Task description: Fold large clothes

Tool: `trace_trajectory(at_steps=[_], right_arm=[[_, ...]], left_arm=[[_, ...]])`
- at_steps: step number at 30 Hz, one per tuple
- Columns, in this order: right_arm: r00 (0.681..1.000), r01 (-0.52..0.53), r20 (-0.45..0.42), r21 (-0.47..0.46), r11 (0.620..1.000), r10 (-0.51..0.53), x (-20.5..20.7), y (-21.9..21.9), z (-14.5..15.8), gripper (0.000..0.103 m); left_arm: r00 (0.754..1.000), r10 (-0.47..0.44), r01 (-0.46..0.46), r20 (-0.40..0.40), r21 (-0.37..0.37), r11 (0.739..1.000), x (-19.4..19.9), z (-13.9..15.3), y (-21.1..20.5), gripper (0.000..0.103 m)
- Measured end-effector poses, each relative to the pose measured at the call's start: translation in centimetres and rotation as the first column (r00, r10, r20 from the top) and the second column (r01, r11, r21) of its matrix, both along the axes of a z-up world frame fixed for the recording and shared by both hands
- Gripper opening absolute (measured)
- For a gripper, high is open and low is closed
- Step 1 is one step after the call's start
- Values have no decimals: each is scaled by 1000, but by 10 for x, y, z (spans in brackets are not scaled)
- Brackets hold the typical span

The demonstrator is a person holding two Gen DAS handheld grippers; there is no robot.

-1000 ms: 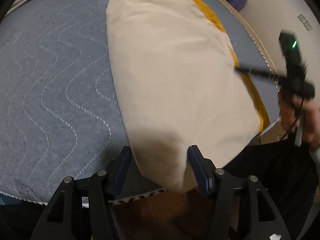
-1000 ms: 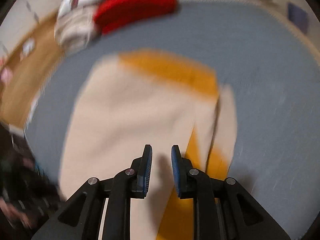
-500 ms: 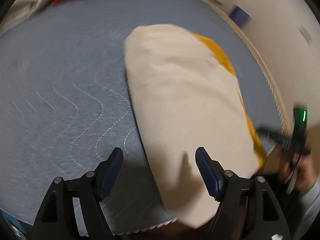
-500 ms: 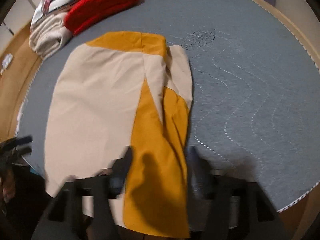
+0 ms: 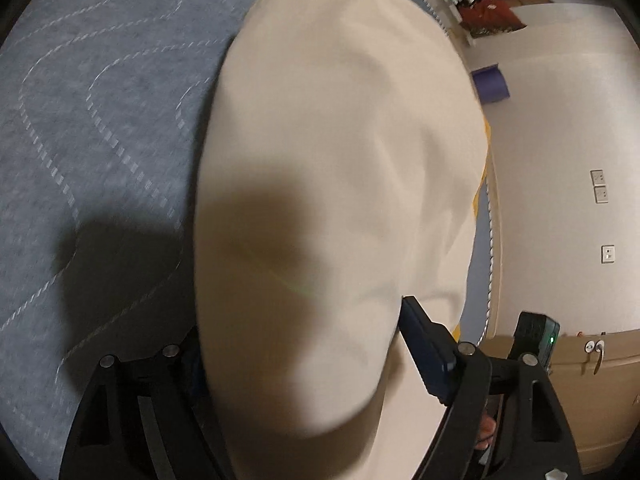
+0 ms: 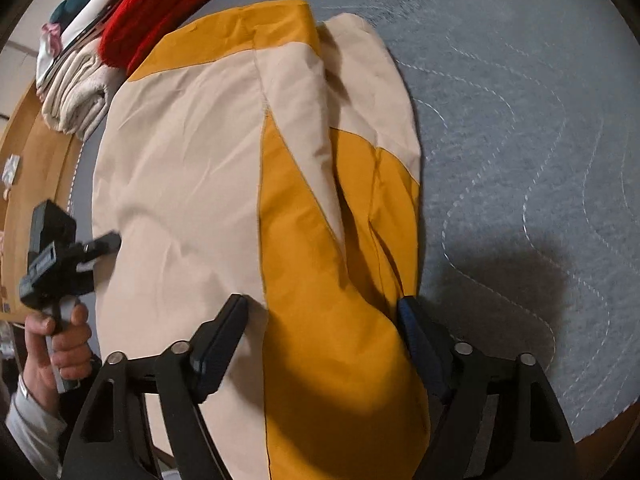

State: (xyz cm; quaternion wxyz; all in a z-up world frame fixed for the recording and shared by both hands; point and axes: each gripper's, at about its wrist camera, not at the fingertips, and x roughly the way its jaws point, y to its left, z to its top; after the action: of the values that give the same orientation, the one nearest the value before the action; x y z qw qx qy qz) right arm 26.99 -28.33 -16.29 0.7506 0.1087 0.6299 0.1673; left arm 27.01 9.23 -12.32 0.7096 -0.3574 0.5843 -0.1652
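A large cream and mustard-yellow garment (image 6: 248,168) lies spread on the grey quilted mat (image 6: 520,120), its near end hanging over the mat's front edge. In the left wrist view its cream side (image 5: 340,160) fills the middle. My left gripper (image 5: 296,344) is open, jaws wide on either side of the cream near end; the left finger is hidden behind cloth. My right gripper (image 6: 324,320) is open, jaws wide astride the yellow panel's near end. The left gripper also shows in the right wrist view (image 6: 60,256), held in a hand at the cream edge.
A red folded garment (image 6: 160,12) and a stack of folded cream and white clothes (image 6: 76,92) lie at the mat's far left. A wooden floor (image 6: 28,168) lies beyond. A white wall with sockets (image 5: 560,184) and a purple object (image 5: 490,84) stand to the right.
Both grippers have moved down and close to the garment's near end. The right gripper has opened from nearly shut to wide. The left gripper stays open.
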Motion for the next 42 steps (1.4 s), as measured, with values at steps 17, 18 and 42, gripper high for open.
trace_trajectory(at_steps=[17, 18, 42], right_arm=[[981, 5, 190, 128, 992, -29, 51, 71, 42, 11], [979, -4, 201, 132, 991, -23, 53, 77, 45, 11], [975, -112, 176, -138, 984, 136, -8, 68, 55, 21]], left_arm=[[984, 27, -59, 177, 178, 982, 54, 70, 57, 44], [987, 34, -64, 154, 192, 979, 56, 63, 64, 48], [929, -363, 219, 78, 674, 705, -110, 84, 8, 59]])
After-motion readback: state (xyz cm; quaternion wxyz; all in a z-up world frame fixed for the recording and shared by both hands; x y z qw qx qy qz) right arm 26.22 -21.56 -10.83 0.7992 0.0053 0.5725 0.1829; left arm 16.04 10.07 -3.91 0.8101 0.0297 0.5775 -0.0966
